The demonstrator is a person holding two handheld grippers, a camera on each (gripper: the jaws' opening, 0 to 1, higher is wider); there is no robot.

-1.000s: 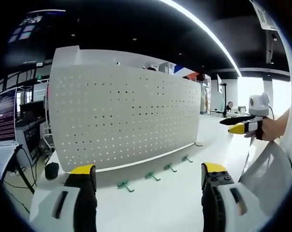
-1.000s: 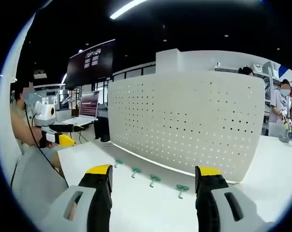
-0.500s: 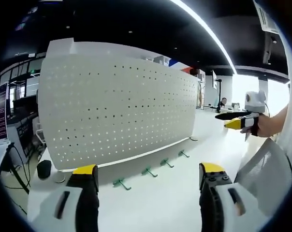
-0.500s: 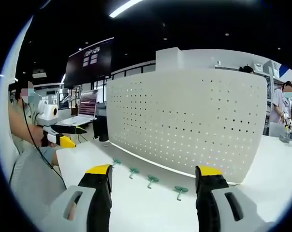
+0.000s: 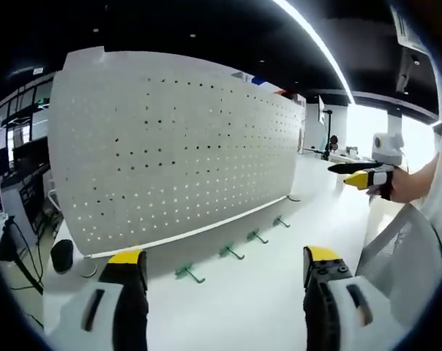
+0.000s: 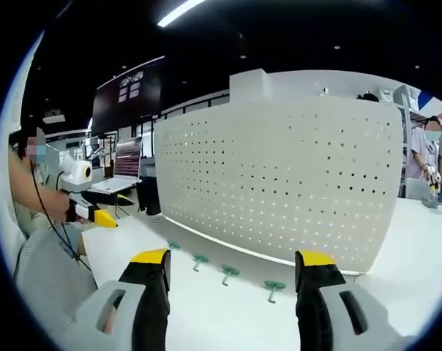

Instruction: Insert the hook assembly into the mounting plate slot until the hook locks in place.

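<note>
Pegboard (image 5: 170, 153) standing upright on the white counter (image 5: 236, 300), four green hooks (image 5: 189, 274) lying in a row along its foot.
Left hand-held gripper (image 5: 225, 274) hangs above the counter with its yellow-tipped jaws wide apart and nothing between them, facing the hooks. Right hand-held gripper (image 6: 232, 274) is likewise spread wide and empty, near the row of hooks (image 6: 273, 287) in its own view. Each gripper appears in the other's view, held in a hand off to the side, well apart from the pegboard (image 6: 279, 175).

Grey grippers (image 5: 222, 274), black yellow-tipped jaws.
</note>
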